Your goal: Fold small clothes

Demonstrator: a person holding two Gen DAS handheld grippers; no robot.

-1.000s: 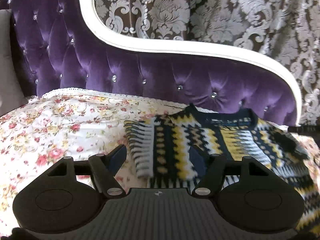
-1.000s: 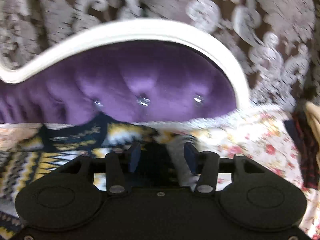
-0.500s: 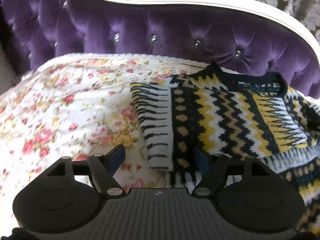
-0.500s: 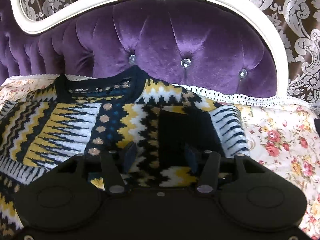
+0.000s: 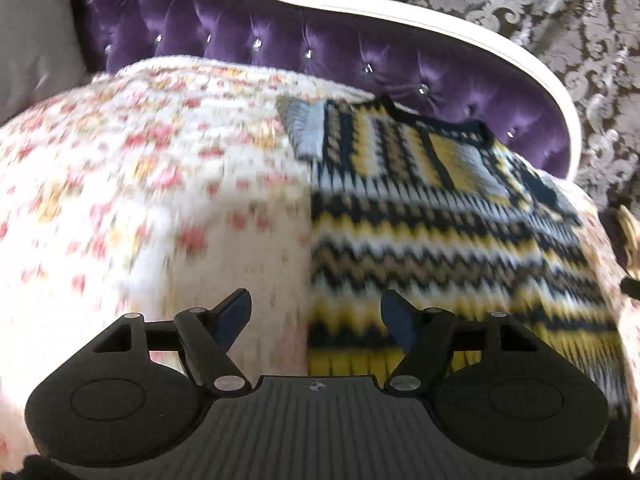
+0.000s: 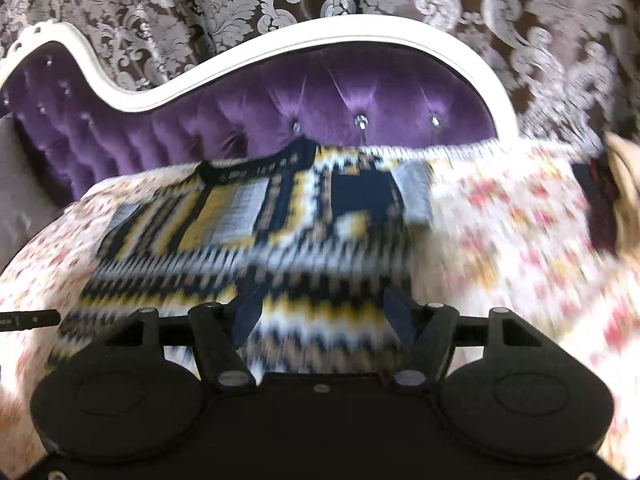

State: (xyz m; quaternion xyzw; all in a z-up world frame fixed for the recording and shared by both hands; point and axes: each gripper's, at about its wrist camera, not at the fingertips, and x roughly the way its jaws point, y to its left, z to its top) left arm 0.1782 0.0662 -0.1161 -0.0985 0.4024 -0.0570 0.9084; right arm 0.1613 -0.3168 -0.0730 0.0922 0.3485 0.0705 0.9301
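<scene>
Both grippers, left [image 5: 315, 318] and right [image 6: 323, 316], open, empty above yellow-navy zigzag knitted sweater [image 5: 440, 220]; hasty hem grab risks undoing folded sleeves.

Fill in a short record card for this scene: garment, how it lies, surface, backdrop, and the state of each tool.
garment: patterned sweater, navy, yellow and white zigzags
how it lies: flat, both sleeves folded in over the body, collar toward the headboard
surface: floral bedspread
backdrop: purple tufted headboard with white frame, damask curtain behind
left tool: open, over the sweater's lower left edge, holding nothing
right tool: open, jaws just widened, over the sweater's lower part, holding nothing
</scene>
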